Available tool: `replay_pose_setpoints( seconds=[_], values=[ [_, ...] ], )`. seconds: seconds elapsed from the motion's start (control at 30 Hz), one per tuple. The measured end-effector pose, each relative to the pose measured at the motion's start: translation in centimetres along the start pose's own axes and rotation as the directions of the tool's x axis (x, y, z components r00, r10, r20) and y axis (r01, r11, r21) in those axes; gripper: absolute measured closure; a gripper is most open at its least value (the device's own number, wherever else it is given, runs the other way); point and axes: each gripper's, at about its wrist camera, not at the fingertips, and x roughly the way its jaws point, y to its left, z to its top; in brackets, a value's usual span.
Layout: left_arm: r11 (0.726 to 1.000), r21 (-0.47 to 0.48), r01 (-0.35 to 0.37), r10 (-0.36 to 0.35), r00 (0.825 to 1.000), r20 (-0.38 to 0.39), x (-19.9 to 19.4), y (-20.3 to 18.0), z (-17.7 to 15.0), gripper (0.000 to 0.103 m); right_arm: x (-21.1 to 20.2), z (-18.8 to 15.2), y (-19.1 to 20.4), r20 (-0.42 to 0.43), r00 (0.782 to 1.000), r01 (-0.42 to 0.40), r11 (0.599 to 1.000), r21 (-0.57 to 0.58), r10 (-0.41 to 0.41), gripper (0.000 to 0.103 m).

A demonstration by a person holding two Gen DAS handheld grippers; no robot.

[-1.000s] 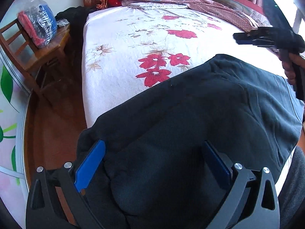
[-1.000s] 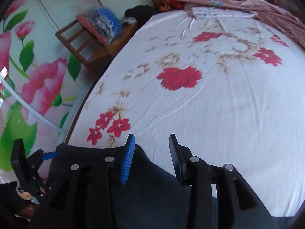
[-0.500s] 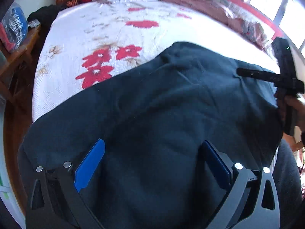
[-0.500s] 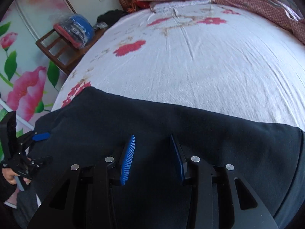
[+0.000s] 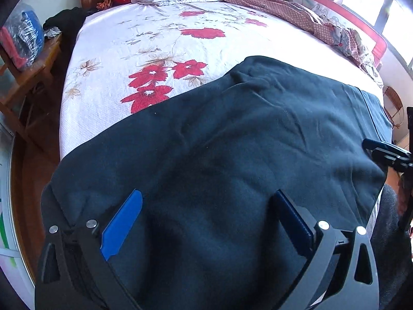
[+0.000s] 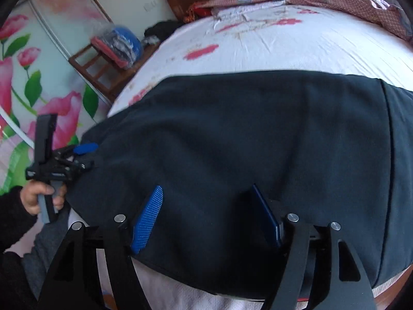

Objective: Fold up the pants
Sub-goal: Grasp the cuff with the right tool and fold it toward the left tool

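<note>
Dark navy pants (image 5: 245, 139) lie spread across the near end of the bed, also filling the right wrist view (image 6: 245, 134). My left gripper (image 5: 206, 206) is open, its blue fingers wide apart over the pants' near left part; it also shows in the right wrist view (image 6: 77, 155) at the cloth's left edge. My right gripper (image 6: 206, 201) is open above the pants' near edge, holding nothing; it also shows at the right edge of the left wrist view (image 5: 382, 152).
The bed (image 5: 116, 59) has a white sheet with red flowers. A patterned quilt (image 5: 271, 2) lies at the headboard and along the right side. A wooden chair (image 5: 25, 59) with a bagged bundle stands left of the bed. A flowered wardrobe door (image 6: 38, 77) is on the left.
Both grippers moved back toward the near edge of the bed and lower. The right gripper's jaws opened wider. The pants now lie flatter and more spread out.
</note>
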Motion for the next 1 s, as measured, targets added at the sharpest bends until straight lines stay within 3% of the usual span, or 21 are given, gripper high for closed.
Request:
replay_pose_setpoints(
  seconds=[0.07, 0.1, 0.17, 0.2, 0.27, 0.33, 0.4, 0.5, 0.57, 0.63, 0.7, 0.8, 0.83, 0.97, 1.0],
  values=[
    [1.0, -0.007, -0.023, 0.023, 0.999, -0.026, -0.2, -0.3, 0.4, 0.002, -4.4, 1.0, -2.7, 0.17, 0.982, -0.108, 0.982, 0.156, 0.081, 0.033],
    [0.999, -0.018, -0.042, 0.041, 0.998, -0.039, -0.6, -0.5, 0.6, 0.002, -6.6, 1.2, -4.7, 0.24, 0.969, -0.121, 0.966, 0.23, 0.064, 0.033],
    [0.997, -0.043, -0.062, 0.06, 0.997, -0.038, -1.8, -1.2, 1.0, 0.002, -11.1, 0.3, -10.3, 0.341, 0.938, -0.09, 0.912, 0.4, -0.057, 0.033],
    [0.997, -0.057, -0.043, 0.042, 0.999, -0.029, -2.5, -1.7, 1.0, 0.002, -13.3, -0.8, -13.6, 0.366, 0.919, -0.068, 0.857, 0.511, -0.145, 0.033],
    [0.997, -0.077, 0.029, -0.029, 1.0, 0.001, -4.1, -3.2, 1.2, 0.002, -17.3, -3.7, -19.9, 0.388, 0.867, -0.056, 0.711, 0.701, -0.314, 0.033],
    [0.992, -0.065, 0.111, -0.111, 0.994, 0.017, -5.4, -5.8, 1.3, 0.002, -20.2, -6.1, -24.3, 0.389, 0.812, -0.061, 0.599, 0.799, -0.436, 0.033],
    [0.983, -0.023, 0.182, -0.181, 0.983, 0.025, -6.4, -9.0, 1.4, 0.002, -21.4, -7.1, -27.3, 0.376, 0.789, -0.064, 0.545, 0.836, -0.485, 0.033],
    [0.963, 0.046, 0.265, -0.266, 0.964, 0.014, -7.4, -13.2, 1.5, 0.002, -20.9, -7.9, -30.8, 0.354, 0.793, -0.102, 0.465, 0.88, -0.496, 0.033],
    [0.952, 0.086, 0.293, -0.294, 0.956, -0.002, -7.6, -15.1, 1.5, 0.002, -20.2, -7.5, -32.2, 0.361, 0.804, -0.128, 0.455, 0.881, -0.472, 0.033],
    [0.946, 0.122, 0.299, -0.298, 0.954, -0.028, -7.7, -16.4, 1.2, 0.002, -19.8, -7.2, -32.7, 0.377, 0.798, -0.147, 0.455, 0.878, -0.47, 0.036],
    [0.948, 0.134, 0.289, -0.284, 0.957, -0.055, -7.6, -16.9, 0.8, 0.002, -19.3, -6.3, -32.9, 0.377, 0.812, -0.14, 0.478, 0.867, -0.446, 0.051],
    [0.953, 0.106, 0.283, -0.275, 0.958, -0.083, -7.3, -16.5, 0.3, 0.002, -18.5, -6.1, -32.8, 0.354, 0.841, -0.136, 0.471, 0.871, -0.41, 0.063],
    [0.955, 0.092, 0.283, -0.275, 0.957, -0.091, -7.2, -16.3, 0.1, 0.002, -18.3, -6.0, -32.8, 0.345, 0.844, -0.129, 0.469, 0.874, -0.411, 0.063],
    [0.959, 0.06, 0.279, -0.272, 0.957, -0.101, -6.7, -15.7, 0.0, 0.002, -18.1, -4.8, -31.8, 0.333, 0.851, -0.077, 0.53, 0.844, -0.406, 0.091],
    [0.958, 0.057, 0.279, -0.273, 0.957, -0.101, -6.6, -15.6, 0.0, 0.002, -18.0, -4.6, -31.8, 0.326, 0.856, -0.074, 0.531, 0.844, -0.4, 0.093]
  ],
)
